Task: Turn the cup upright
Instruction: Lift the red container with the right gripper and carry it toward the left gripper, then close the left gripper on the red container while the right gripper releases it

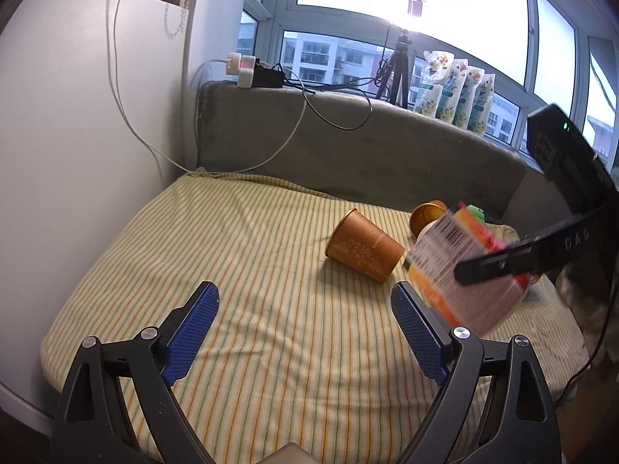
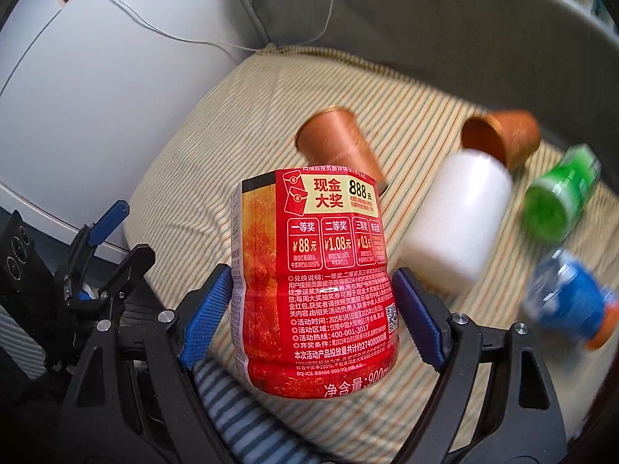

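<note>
Copper cup (image 1: 363,249) lies on its side on striped cushion (image 1: 232,270), mouth toward the lower right in left wrist view. Second copper cup (image 2: 501,139) also tipped, beside white bottle (image 2: 456,216). Green bottle (image 2: 561,193) and blue bottle (image 2: 568,301) lie farther right, blurred. Right gripper (image 2: 309,301) jaws pinch red-labelled bottle (image 2: 309,270), lifted above cushion. Left gripper (image 1: 303,332) jaws spread wide, nothing between them, near cup but apart.
</note>
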`<state>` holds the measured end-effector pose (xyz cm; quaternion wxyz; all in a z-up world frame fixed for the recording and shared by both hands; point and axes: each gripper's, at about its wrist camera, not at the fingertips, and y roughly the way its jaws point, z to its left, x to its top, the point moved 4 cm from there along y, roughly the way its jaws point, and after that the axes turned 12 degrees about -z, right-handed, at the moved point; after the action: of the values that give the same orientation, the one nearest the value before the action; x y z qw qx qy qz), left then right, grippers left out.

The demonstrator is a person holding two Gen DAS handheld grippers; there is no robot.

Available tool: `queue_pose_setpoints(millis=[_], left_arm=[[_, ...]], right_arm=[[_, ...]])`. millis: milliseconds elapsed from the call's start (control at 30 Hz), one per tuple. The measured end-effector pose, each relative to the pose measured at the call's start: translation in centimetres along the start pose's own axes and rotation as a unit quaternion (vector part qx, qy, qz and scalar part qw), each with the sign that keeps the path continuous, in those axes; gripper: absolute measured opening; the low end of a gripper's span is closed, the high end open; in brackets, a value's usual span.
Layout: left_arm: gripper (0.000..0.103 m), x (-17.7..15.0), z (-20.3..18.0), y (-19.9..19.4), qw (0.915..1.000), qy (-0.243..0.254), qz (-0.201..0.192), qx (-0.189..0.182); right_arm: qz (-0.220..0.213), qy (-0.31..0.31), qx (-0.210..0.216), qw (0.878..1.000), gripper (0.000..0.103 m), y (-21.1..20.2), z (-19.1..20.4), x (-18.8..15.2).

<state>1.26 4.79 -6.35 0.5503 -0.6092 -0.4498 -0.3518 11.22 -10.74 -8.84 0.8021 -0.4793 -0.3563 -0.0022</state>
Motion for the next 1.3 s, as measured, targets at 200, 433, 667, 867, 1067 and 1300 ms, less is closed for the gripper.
queue_pose_setpoints(millis=[200, 433, 667, 867, 1067, 1300], left_arm=[[0.091, -0.1, -0.3, 0.1, 0.9999, -0.002, 0.010, -0.008], [0.091, -0.5, -0.2, 0.3, 0.9989, -0.025, 0.034, -0.023], [0.091, -1.1, -0.2, 0.7, 0.9947, -0.056, 0.071, -0.049], [0.091, -1.2, -0.8, 1.3, 0.9850, -0.096, 0.108, -0.094], [0.091, -1.4, -1.9, 3.4, 0.9602, -0.169, 0.171, -0.142], [0.091, -2.0, -2.6, 6.3, 0.9325, -0.237, 0.222, -0.158]], right_arm=[[0.021, 0.070, 0.025, 0.997, 0.086, 2.5, -0.4, -2.1], [0.044, 0.093, 0.036, 0.994, 0.087, 4.5, -0.4, -3.4], [0.034, 0.082, 0.045, 0.995, 0.089, 4.2, 0.0, -3.2], [-0.005, 0.064, 0.039, 0.997, 0.094, 1.1, -0.2, -2.8], [-0.040, 0.090, 0.026, 0.995, 0.094, -2.1, -2.3, -4.2], [-0.071, 0.129, 0.010, 0.989, 0.094, -4.7, -5.6, -5.7]])
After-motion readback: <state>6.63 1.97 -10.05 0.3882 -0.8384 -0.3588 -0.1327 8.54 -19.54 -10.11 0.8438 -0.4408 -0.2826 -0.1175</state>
